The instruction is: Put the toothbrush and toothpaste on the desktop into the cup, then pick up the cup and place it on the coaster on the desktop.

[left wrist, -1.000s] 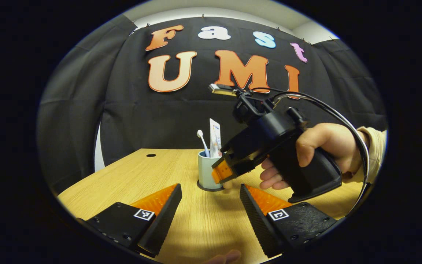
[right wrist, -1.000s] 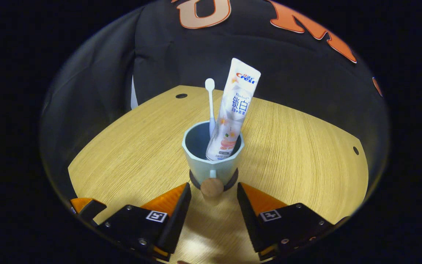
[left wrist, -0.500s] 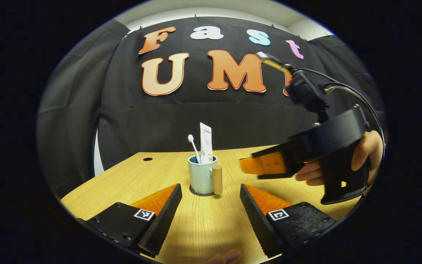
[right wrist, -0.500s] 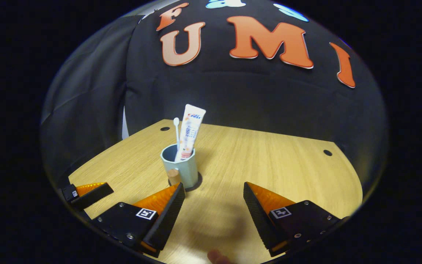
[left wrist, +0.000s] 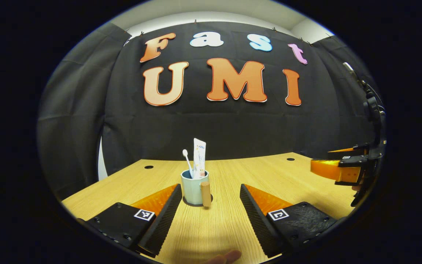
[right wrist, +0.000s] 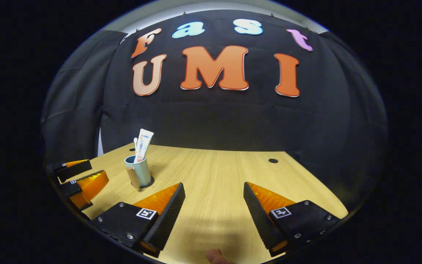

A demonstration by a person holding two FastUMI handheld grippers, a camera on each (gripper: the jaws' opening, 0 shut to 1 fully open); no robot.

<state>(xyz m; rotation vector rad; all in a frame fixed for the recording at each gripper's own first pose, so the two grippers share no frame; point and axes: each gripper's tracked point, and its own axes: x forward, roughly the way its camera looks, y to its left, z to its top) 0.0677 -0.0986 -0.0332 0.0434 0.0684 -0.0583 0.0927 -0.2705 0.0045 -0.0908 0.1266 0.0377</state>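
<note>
My left claw [left wrist: 209,205] and right claw [right wrist: 214,205] both gape apart above the tabletop [right wrist: 214,172]; the cup [left wrist: 192,189] with toothbrush [left wrist: 186,157] and toothpaste [left wrist: 199,157] stands on its coaster [left wrist: 196,202].

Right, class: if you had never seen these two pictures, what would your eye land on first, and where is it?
First, the pale cup standing upright on the wooden desktop, on a dark coaster, with a toothbrush and toothpaste tube sticking out of it. Next, the open left hand-held gripper low in the left gripper view, either side of the cup but apart from it. The right hand-held gripper is open over bare desktop.
</note>
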